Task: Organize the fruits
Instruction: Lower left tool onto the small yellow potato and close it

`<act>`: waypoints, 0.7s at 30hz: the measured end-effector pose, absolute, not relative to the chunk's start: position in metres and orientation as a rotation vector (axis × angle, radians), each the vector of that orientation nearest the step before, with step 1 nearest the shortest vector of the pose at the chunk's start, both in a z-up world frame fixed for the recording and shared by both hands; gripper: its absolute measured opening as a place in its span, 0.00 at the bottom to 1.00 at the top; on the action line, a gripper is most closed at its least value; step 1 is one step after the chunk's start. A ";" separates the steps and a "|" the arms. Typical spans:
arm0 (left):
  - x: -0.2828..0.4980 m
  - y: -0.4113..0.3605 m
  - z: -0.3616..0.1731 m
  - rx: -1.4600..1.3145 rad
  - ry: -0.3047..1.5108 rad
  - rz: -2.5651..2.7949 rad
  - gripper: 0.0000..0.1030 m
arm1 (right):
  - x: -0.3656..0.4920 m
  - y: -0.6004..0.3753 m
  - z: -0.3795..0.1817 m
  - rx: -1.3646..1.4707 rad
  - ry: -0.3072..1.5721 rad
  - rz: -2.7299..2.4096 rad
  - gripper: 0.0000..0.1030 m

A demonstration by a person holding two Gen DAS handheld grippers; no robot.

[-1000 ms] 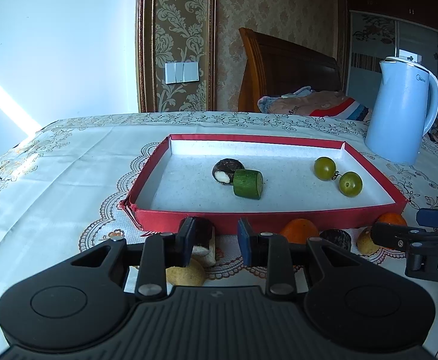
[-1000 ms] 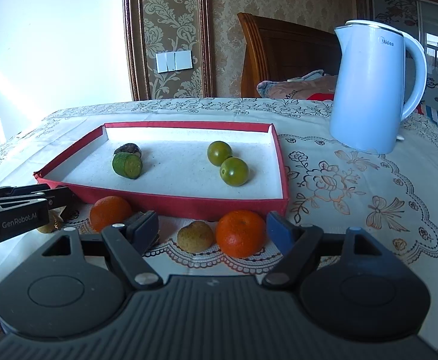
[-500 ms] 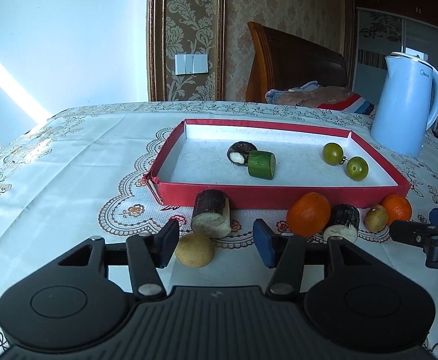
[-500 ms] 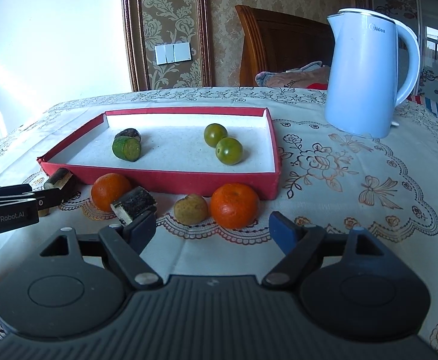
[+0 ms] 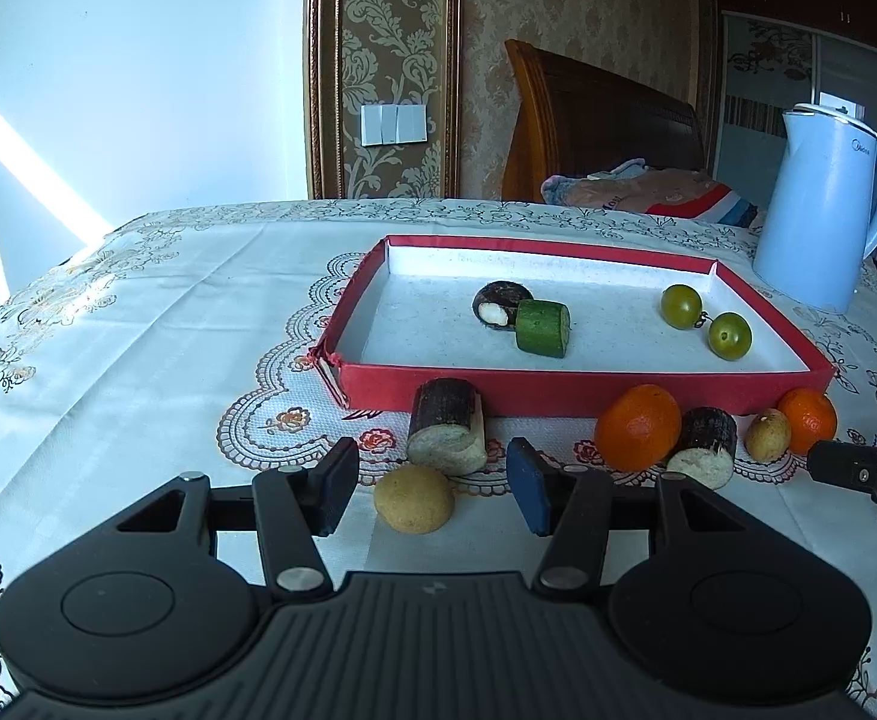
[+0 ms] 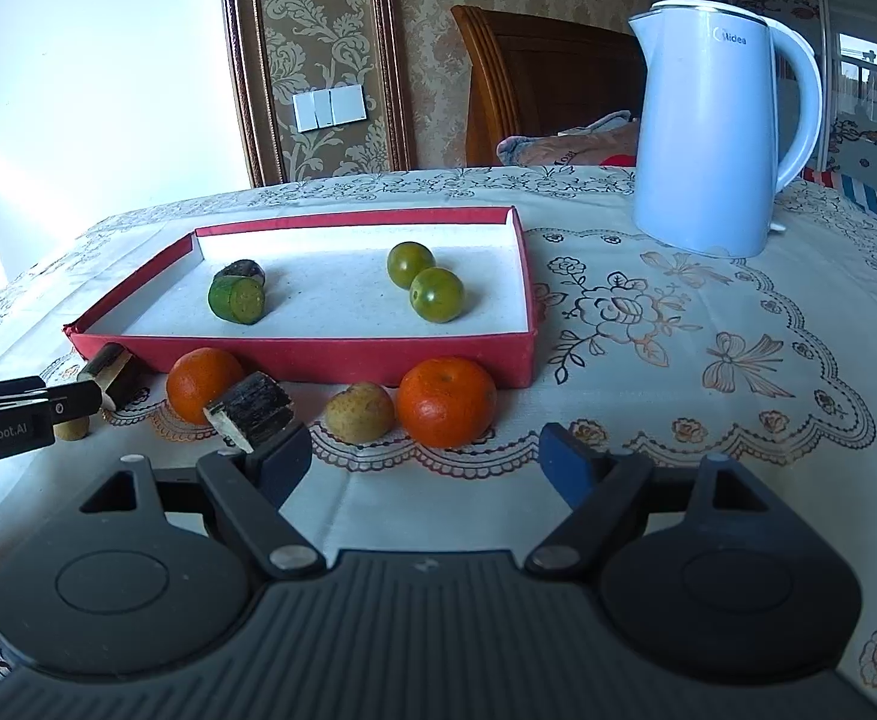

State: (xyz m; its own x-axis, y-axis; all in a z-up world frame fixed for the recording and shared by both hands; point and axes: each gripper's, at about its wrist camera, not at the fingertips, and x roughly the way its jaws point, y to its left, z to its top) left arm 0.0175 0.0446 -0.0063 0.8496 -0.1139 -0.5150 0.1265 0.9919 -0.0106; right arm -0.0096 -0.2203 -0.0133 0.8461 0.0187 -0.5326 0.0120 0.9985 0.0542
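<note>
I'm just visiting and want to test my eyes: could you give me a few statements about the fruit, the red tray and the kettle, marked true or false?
1. Two green tomatoes lie inside the red tray. True.
2. Both oranges are in the tray. False: they sit on the tablecloth in front of it.
3. The blue kettle stands outside the tray. True.
4. The left gripper clamps a fruit. False: its jaws are open, holding nothing.

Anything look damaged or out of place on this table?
Yes: the red tray has its near left corner split, the wall flap peeling outward. Six pieces of fruit also lie outside it, along its front wall on the tablecloth.
</note>
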 end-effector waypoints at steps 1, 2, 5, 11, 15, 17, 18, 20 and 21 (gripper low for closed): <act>0.016 0.046 -0.007 0.027 0.542 -0.133 0.52 | -0.009 -0.221 -0.013 0.061 0.563 0.002 0.81; 0.012 0.046 -0.007 0.038 0.542 -0.137 0.52 | -0.009 -0.222 -0.013 0.065 0.564 0.003 0.81; 0.009 0.048 -0.010 0.062 0.547 -0.129 0.52 | -0.009 -0.222 -0.014 0.069 0.566 0.007 0.81; 0.021 0.054 -0.014 0.041 0.595 -0.113 0.52 | -0.009 -0.222 -0.014 0.069 0.564 0.009 0.81; 0.025 0.054 -0.015 0.045 0.606 -0.106 0.52 | -0.008 -0.222 -0.015 0.070 0.567 0.009 0.81; 0.028 0.053 -0.016 0.051 0.618 -0.112 0.52 | -0.008 -0.222 -0.015 0.070 0.566 0.009 0.81; 0.029 0.052 -0.017 0.057 0.622 -0.113 0.52 | -0.007 -0.222 -0.015 0.069 0.566 0.009 0.81; 0.029 0.051 -0.017 0.066 0.621 -0.112 0.52 | -0.007 -0.222 -0.015 0.067 0.568 0.008 0.81; 0.029 0.050 -0.018 0.066 0.621 -0.114 0.52 | -0.007 -0.222 -0.015 0.066 0.568 0.006 0.81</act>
